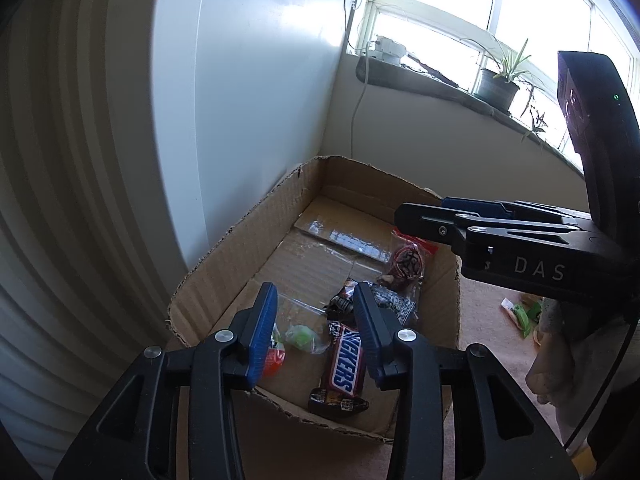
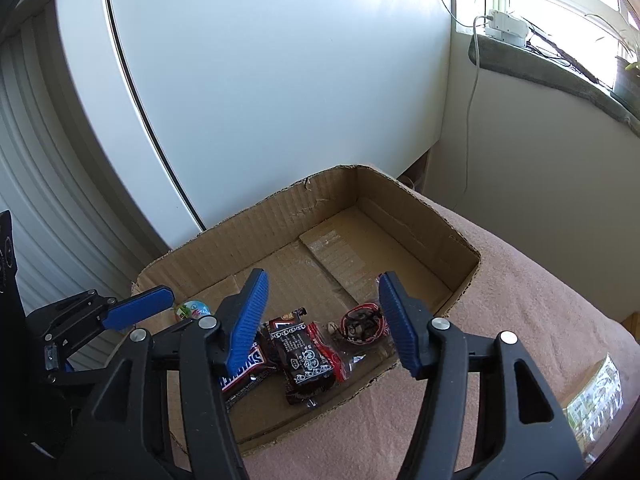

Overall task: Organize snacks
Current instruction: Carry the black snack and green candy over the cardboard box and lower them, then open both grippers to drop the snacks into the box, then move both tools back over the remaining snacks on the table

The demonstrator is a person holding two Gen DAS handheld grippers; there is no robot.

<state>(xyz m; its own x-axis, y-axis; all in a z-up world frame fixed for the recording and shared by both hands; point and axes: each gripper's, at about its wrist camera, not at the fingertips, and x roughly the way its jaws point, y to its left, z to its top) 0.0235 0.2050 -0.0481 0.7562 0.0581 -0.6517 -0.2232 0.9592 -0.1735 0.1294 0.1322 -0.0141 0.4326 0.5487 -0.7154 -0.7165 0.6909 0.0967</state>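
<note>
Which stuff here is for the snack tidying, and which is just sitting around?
For the job:
cardboard box
Snickers bar
black snack packet
clear bag of dark red sweets
clear bag with a green sweet
green-and-white packet on the pink cover

Just lying about:
potted plant
white adapter on the sill

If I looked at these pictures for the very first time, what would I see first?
Probably the big brown cardboard box on the pink blanket, with sweets piled at its near end. The Snickers bar with its bold blue letters stands out most, lying by the near wall beside a dark wrapped candy. You would also spot the blue fingers of the left gripper and right gripper, both open above the box.
</note>
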